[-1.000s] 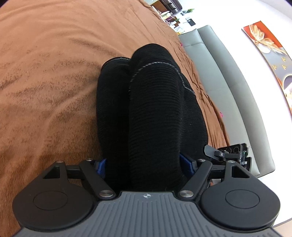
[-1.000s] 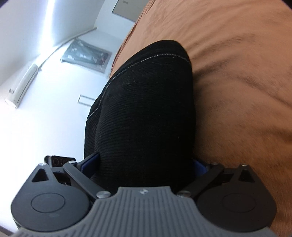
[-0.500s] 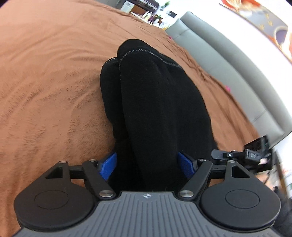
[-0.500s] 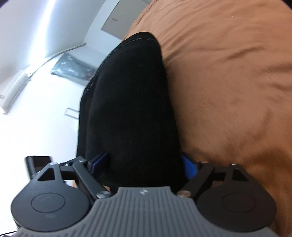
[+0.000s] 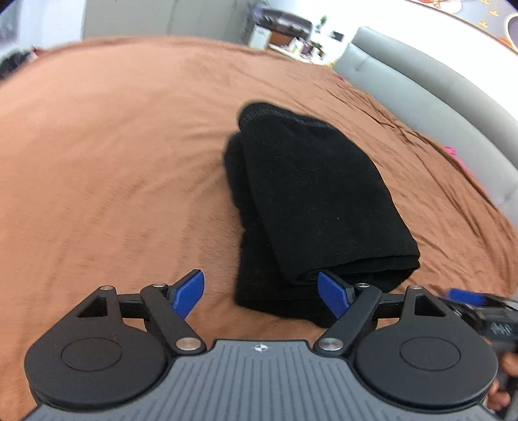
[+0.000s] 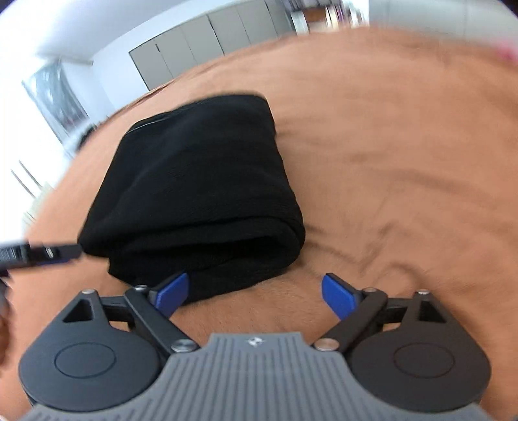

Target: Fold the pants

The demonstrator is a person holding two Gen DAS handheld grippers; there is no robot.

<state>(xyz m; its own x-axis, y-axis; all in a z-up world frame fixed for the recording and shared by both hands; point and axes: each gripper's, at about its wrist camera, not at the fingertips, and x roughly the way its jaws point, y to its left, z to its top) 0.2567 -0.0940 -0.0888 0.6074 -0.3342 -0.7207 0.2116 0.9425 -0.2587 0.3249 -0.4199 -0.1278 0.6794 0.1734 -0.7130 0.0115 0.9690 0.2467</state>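
Both grippers are standing wide, jaws just opened, gripping nothing: left gripper and right gripper are hovering just short of the folded black pants on the brown bedspread; the bundle's long axis is running away from the fingers.

The setting was a bedroom in a home. A wide bed covered by a brown blanket filled most of both views. A grey padded headboard ran along the upper right of the left wrist view, with a framed picture on the white wall above it. A cluttered shelf unit stood at the top centre. In the right wrist view, grey wardrobe doors occupied the upper centre.
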